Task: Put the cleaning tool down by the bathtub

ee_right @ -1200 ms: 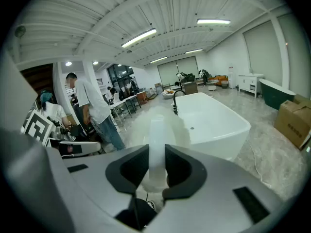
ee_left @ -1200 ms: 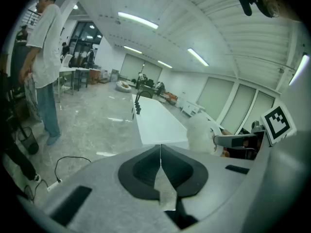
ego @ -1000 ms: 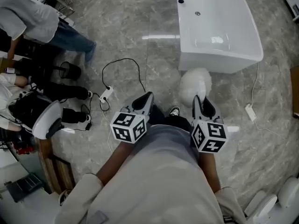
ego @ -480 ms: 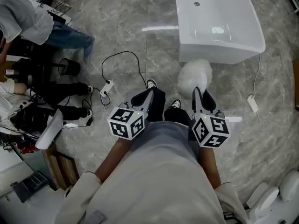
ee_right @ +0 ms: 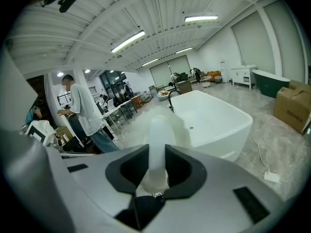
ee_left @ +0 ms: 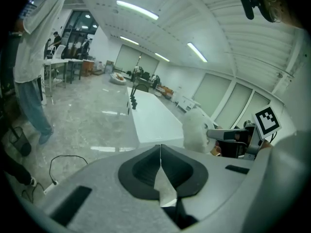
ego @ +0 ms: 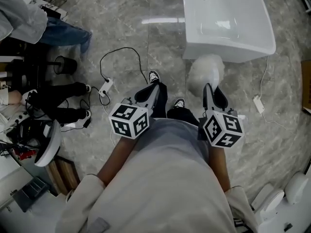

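Note:
A white bathtub (ego: pixel 228 50) stands on the grey marble floor ahead of me. The cleaning tool is a fluffy white duster (ego: pixel 206 71), and its head hangs just before the tub's near end. My right gripper (ego: pixel 214 93) is shut on its pale handle (ee_right: pixel 156 144), which runs forward between the black pads, with the tub (ee_right: pixel 214 120) beyond. My left gripper (ego: pixel 148 93) hangs at the same height to the left, its jaws shut with nothing in them. In the left gripper view, the left gripper (ee_left: pixel 160 171) points along the tub (ee_left: pixel 150 115), with the duster (ee_left: pixel 197 130) to its right.
A power strip with a black cable (ego: pixel 104 87) lies on the floor to the left. People stand and sit by desks at far left (ego: pixel 29 13), near a black bin (ego: pixel 63 64). A white cable with an adapter (ego: pixel 258 104) lies right of the tub. White fixtures (ego: pixel 272 203) stand at bottom right.
The person has stepped forward and both shoes now show between the grippers. Both grippers ride along, a little wider apart. The duster stays in the right gripper.

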`<move>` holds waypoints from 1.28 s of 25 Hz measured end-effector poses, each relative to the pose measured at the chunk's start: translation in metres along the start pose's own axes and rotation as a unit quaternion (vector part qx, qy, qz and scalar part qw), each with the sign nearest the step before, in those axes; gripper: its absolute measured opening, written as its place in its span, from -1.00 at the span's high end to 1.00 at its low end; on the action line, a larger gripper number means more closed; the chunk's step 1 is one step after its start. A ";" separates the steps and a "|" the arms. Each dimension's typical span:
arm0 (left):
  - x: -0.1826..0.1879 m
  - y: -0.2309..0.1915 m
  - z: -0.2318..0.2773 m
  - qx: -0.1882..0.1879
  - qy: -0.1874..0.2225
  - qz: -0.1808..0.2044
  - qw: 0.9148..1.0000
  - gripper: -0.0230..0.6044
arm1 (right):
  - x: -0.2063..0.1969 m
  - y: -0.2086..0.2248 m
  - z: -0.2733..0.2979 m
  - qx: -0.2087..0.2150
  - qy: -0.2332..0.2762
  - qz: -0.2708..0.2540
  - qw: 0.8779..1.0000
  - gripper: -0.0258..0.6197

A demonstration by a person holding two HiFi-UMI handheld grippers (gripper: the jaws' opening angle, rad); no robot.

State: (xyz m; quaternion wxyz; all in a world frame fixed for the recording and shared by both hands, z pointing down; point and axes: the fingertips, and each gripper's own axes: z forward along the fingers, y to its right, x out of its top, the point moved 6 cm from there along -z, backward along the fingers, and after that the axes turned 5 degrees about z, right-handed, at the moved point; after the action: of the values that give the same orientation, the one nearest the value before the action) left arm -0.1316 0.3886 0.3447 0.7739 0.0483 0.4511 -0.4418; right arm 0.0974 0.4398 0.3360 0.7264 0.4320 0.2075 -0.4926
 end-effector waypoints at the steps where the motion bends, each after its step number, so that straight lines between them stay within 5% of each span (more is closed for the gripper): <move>1: 0.005 -0.004 0.003 -0.002 0.001 0.000 1.000 0.90 | 0.004 -0.002 0.004 -0.001 0.002 0.000 1.000 0.66; 32: 0.147 -0.199 0.052 -0.038 0.011 -0.021 0.999 0.90 | 0.111 -0.116 0.182 -0.040 -0.001 -0.004 0.999 0.66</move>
State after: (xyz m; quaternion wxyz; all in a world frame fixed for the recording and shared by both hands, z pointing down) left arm -0.2129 0.1491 0.3306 0.7611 0.0142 0.4767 -0.4396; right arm 0.0187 0.2129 0.3046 0.7418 0.4008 0.2277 -0.4871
